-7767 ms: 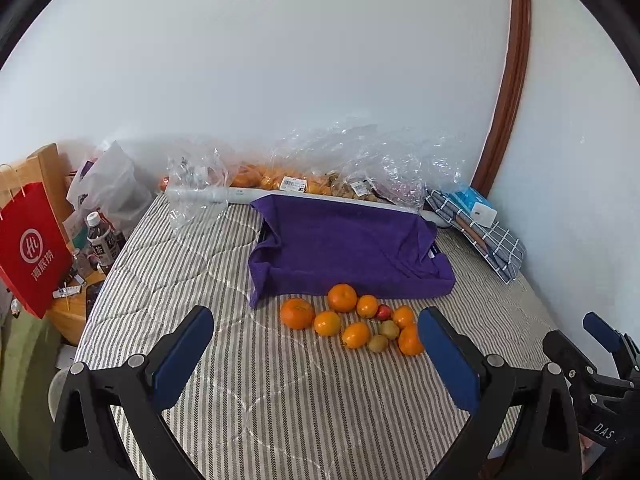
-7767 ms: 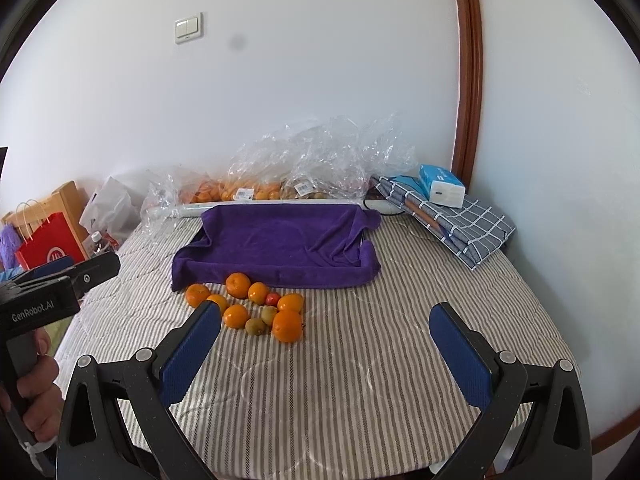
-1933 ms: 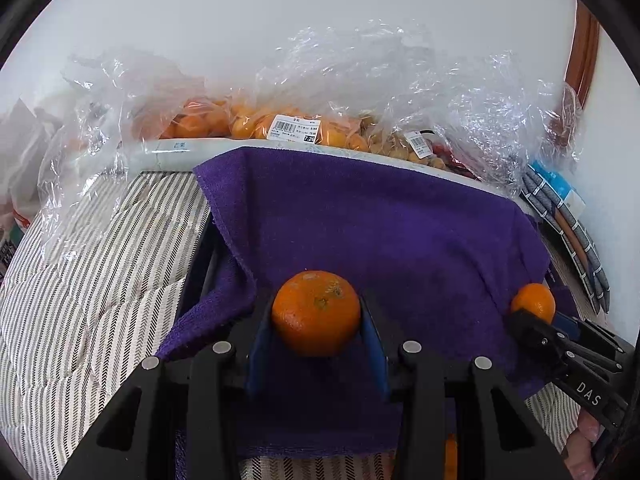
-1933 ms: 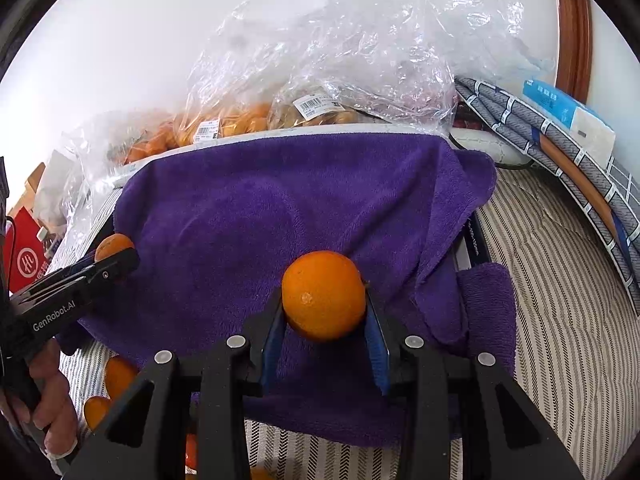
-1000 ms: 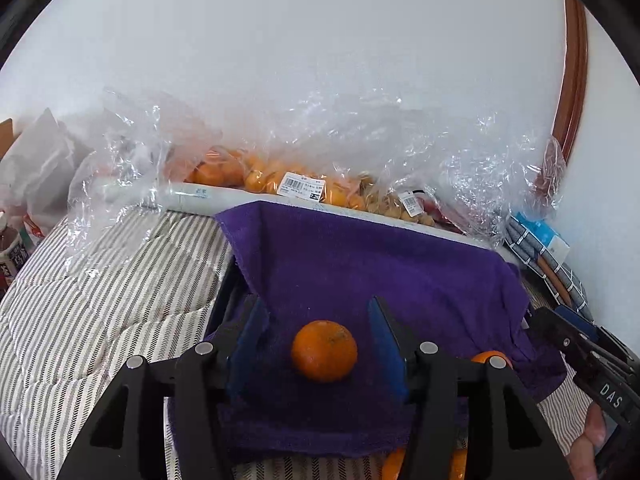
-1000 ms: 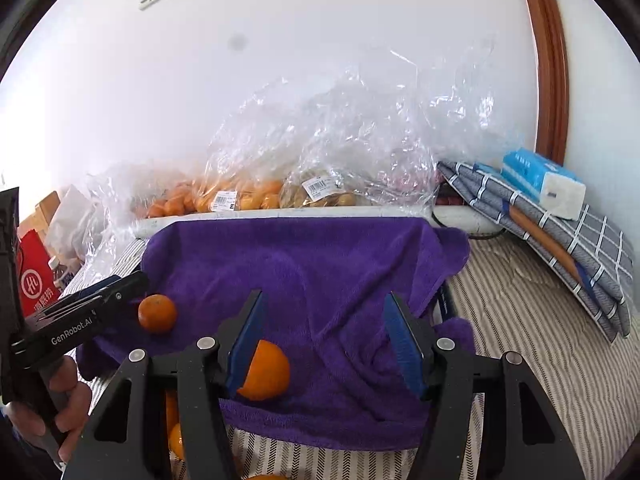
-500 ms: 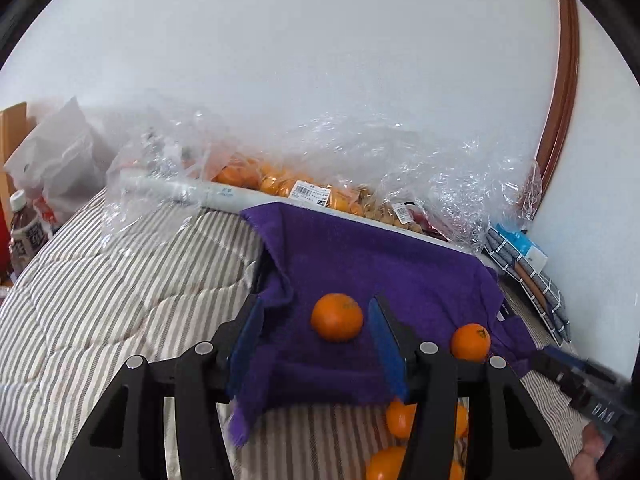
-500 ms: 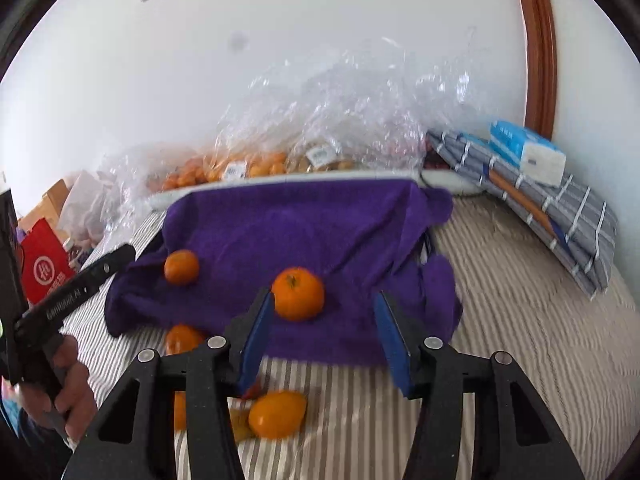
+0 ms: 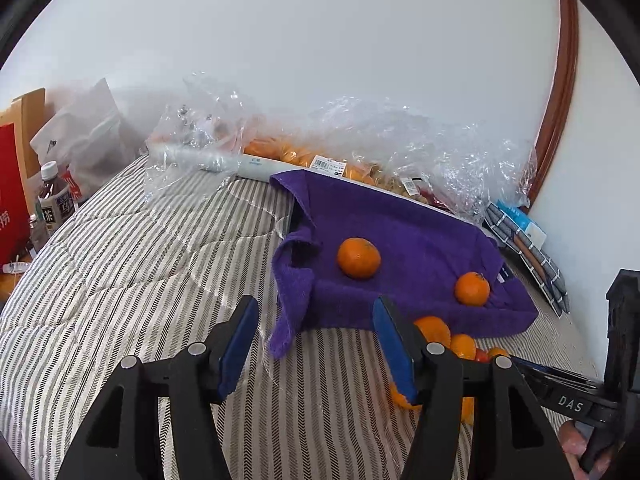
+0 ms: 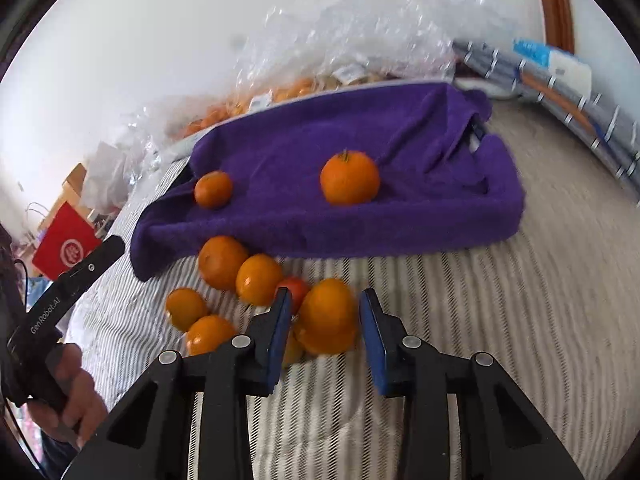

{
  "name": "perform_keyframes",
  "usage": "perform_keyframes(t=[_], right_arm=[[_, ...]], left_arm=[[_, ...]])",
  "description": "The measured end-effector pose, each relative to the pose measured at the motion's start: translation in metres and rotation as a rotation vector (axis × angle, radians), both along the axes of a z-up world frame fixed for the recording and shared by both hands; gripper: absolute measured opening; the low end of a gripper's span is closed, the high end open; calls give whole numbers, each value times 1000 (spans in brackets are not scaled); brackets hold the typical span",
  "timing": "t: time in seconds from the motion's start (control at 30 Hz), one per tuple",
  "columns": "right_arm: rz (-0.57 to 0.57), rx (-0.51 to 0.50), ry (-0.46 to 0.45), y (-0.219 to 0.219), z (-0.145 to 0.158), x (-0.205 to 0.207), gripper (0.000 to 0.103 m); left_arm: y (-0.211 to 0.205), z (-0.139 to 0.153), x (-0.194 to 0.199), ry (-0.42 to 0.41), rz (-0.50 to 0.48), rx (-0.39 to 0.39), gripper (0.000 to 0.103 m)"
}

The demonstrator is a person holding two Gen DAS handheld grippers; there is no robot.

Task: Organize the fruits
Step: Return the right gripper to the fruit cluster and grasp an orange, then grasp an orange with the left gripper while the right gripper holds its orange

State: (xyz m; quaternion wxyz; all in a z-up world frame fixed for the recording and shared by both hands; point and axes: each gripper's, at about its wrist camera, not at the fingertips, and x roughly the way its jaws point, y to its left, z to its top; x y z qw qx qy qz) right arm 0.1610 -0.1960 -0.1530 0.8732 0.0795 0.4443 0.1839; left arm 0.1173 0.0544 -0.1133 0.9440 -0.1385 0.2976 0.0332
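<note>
- 2 oranges sit on the purple towel, well apart: a larger one near its middle, stem up, and a smaller one toward its left edge.
- The towel drapes over a shallow tray; only a dark corner of the tray shows under the cloth.
- A loose cluster of fruit lies on the striped bedcover just in front of the towel: several oranges and 1 small red fruit, all touching or nearly so.
- The right gripper points down at this cluster; its jaws are closing around the nearest orange, which lies between the blue pads. The picture is blurred, and the pads do not seem to press on it.
- The left gripper hangs over bare bedcover in front of the towel's left corner; its jaws are opening with nothing between them.
- Behind the towel, clear plastic bags holding more fruit lie along the wall.
- A folded checked cloth with a blue-and-white box on it lies at the right; a red paper bag stands at the left.
</note>
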Motion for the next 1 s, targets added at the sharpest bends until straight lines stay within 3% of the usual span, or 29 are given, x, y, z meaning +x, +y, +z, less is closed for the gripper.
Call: perform_keyframes(t=[0.23,0.33,0.53,0.73,0.93,1.0], right_arm=[[-55,-37,-57,-12,6,-9,32],[-64,-104,-94,-21,11,-15,32],[-33,-160,-73,-25,-5,-15,33],[-32,-195,-80,-22,-9,-16,33],[-46,-181,-98,-26,-7,-20,33],[-52,-172,-98,-28,-6,-20,33]], left_arm=[[-4,-2,1,17,-21,4,58],[-5,-4,2,32,-41,-6,58],[-12,-9,6,69,-96,-6,58],[-21,-14,5,105,-231,-75,58],[-42,-21,7,146,-326,-49,58],[-46,-23,8,159,-342,-37,44]])
